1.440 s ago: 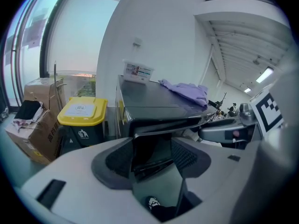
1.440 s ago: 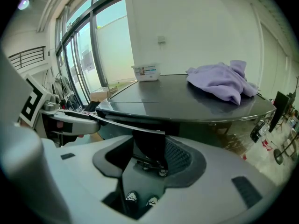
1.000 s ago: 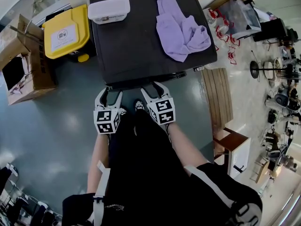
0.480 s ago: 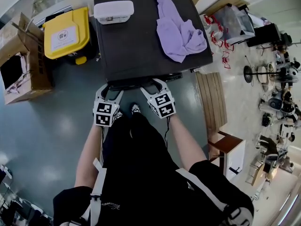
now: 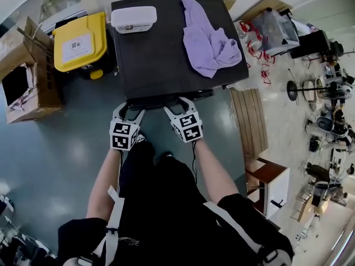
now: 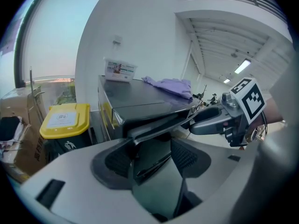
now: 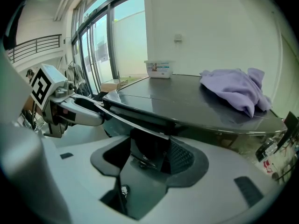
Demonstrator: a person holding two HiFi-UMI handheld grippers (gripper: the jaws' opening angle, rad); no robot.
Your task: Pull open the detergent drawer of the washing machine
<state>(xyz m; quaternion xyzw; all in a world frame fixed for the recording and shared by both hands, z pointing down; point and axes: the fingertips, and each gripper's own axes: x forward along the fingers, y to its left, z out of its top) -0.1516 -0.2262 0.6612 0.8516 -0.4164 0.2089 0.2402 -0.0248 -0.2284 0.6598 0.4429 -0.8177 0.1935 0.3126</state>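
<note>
The black washing machine (image 5: 166,54) stands before me, seen from above in the head view. Along its front top edge runs a narrow grey strip (image 5: 166,97). The same strip (image 6: 159,123) crosses between the jaws in the left gripper view, and it (image 7: 135,122) does so in the right gripper view too. Whether this strip is the detergent drawer's front I cannot tell. My left gripper (image 5: 128,108) (image 6: 152,155) is at the edge's left part, jaws wide apart, pads clear of the strip. My right gripper (image 5: 177,104) (image 7: 149,155) is beside it, open too, nothing pressed.
On the machine's top lie a purple cloth (image 5: 213,37) and a white box (image 5: 133,18). A yellow-lidded bin (image 5: 80,37) and a cardboard box (image 5: 25,76) stand to the left. A wooden bench (image 5: 255,121) is at the right. My legs fill the floor below the grippers.
Both grippers stay at the machine's front edge. The head view has shifted a little, and the shoes seen earlier between the grippers are now hidden by the legs.
</note>
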